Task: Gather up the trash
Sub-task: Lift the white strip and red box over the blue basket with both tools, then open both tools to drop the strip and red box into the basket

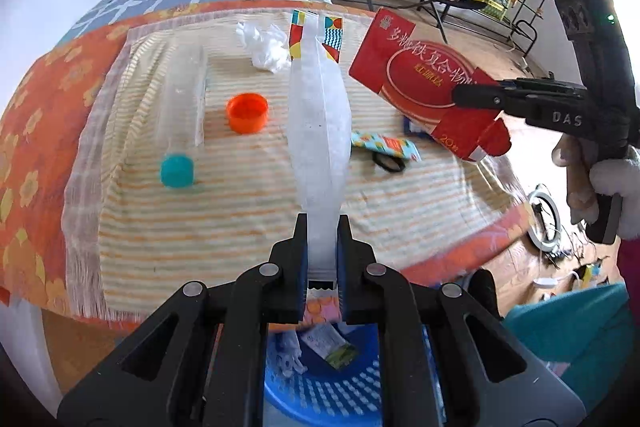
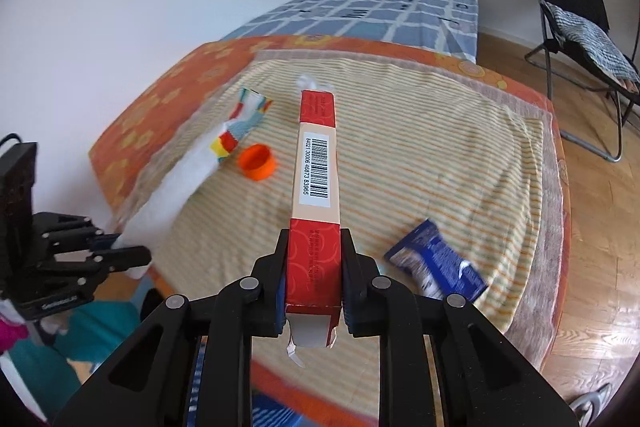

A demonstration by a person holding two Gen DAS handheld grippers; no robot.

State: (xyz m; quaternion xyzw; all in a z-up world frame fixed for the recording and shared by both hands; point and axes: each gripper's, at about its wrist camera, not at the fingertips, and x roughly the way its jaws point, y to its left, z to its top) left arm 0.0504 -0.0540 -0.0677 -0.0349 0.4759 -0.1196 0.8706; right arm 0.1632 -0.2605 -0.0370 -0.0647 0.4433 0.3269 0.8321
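Observation:
My left gripper [image 1: 322,227] is shut on the near end of a long white wrapper [image 1: 320,131] with a colourful printed far end, held up above the striped cloth [image 1: 224,219]. My right gripper [image 2: 315,239] is shut on a red cardboard box [image 2: 316,163] with a barcode, its torn flap toward the camera. The left wrist view shows the right gripper [image 1: 464,97] holding that box [image 1: 416,71] in the air at the right. A blue perforated basket [image 1: 352,391] with some trash in it sits below the left gripper.
On the cloth lie an orange cap [image 1: 247,113], a teal cap [image 1: 177,170], a clear plastic tube [image 1: 184,95], crumpled white tissue [image 1: 264,45], a small printed wrapper [image 1: 386,145] and a blue wrapper [image 2: 436,267]. A folding chair [image 2: 580,27] stands on the wooden floor.

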